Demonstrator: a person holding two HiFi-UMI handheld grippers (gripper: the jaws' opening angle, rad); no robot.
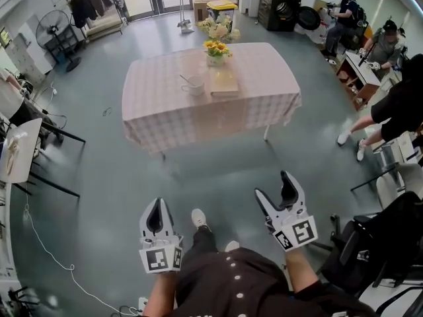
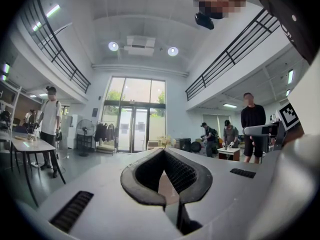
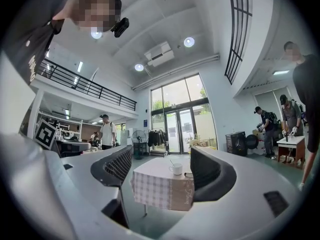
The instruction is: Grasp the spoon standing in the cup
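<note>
A white cup (image 1: 195, 84) with a spoon (image 1: 186, 79) standing in it sits on a table with a pale checked cloth (image 1: 158, 107), far ahead of both grippers. Low in the head view, near the person's body, my left gripper (image 1: 157, 202) has its jaws together and nothing between them. My right gripper (image 1: 274, 185) is open and empty. In the right gripper view the cup (image 3: 176, 169) and spoon (image 3: 171, 162) show small between the spread jaws of the right gripper (image 3: 161, 156). In its own view the left gripper (image 2: 163, 151) has its pads meeting at the tip.
A vase of yellow flowers (image 1: 215, 51) and a book (image 1: 224, 83) stand beside the cup. Grey floor lies between me and the table. A desk (image 1: 18, 149) and a cable (image 1: 46, 249) are at the left. People (image 1: 344, 8) and chairs (image 1: 390, 177) are at the right.
</note>
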